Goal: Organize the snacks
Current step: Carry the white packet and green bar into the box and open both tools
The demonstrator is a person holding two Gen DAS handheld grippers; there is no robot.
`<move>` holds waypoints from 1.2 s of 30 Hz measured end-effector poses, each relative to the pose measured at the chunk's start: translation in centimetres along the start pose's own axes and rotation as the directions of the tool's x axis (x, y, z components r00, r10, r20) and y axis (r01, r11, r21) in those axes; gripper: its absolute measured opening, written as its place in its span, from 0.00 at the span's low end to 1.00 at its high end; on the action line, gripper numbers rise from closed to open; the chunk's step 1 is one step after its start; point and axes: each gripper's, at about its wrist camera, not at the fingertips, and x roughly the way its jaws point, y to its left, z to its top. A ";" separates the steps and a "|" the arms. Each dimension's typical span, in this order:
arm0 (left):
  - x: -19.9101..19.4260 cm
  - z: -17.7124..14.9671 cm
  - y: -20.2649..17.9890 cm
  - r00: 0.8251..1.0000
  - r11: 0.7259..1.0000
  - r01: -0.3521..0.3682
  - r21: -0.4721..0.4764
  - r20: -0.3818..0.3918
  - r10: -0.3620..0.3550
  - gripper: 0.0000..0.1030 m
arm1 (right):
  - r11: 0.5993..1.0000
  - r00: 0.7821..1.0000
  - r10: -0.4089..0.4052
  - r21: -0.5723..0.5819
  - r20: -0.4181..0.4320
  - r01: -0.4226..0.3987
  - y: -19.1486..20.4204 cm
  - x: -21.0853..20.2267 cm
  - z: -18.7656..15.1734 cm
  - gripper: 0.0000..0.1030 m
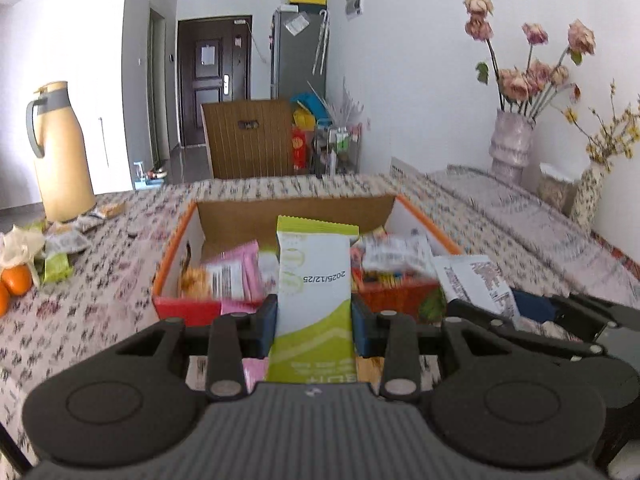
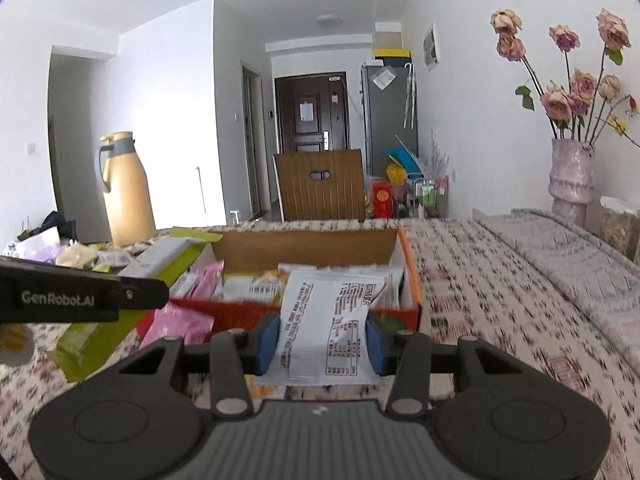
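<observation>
My left gripper (image 1: 314,322) is shut on a green and white snack packet (image 1: 314,280), held upright just in front of the orange-rimmed cardboard box (image 1: 176,240). My right gripper (image 2: 322,340) is shut on a white packet with red print (image 2: 328,316), also near the box's front wall (image 2: 232,314). The box holds several snack packets, among them pink ones (image 1: 244,272). In the left wrist view the right gripper (image 1: 516,312) shows at the right with its white packet (image 1: 476,280). The left gripper (image 2: 132,294) and its green packet (image 2: 168,254) show at the left of the right wrist view.
A tan thermos jug (image 1: 60,152) stands at the table's far left, with loose snack wrappers (image 1: 64,240) and oranges (image 1: 16,280) nearby. A vase of dried roses (image 1: 512,144) stands at the right by the wall. A brown chair back (image 1: 250,138) rises beyond the patterned tablecloth (image 1: 100,320).
</observation>
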 end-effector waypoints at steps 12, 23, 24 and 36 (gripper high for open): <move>6.5 6.7 1.8 0.999 0.998 -0.038 -0.053 0.010 0.038 0.36 | 1.000 1.000 -0.008 -0.029 0.011 0.008 0.2 8.0 5.4 0.43; 13.6 7.7 3.3 0.989 0.986 -0.146 -0.081 -0.041 0.143 0.36 | 1.000 0.999 -0.026 -0.013 -0.046 0.026 -0.7 15.2 6.8 0.43; 14.0 7.5 3.5 0.989 0.986 -0.145 -0.086 -0.045 0.141 0.36 | 1.000 0.999 -0.021 -0.009 -0.050 0.020 -0.8 15.6 6.6 0.43; 15.2 5.5 4.7 0.993 0.987 -0.117 -0.109 -0.045 0.113 0.55 | 1.000 0.995 -0.017 0.019 -0.098 0.019 -2.3 17.3 4.6 0.50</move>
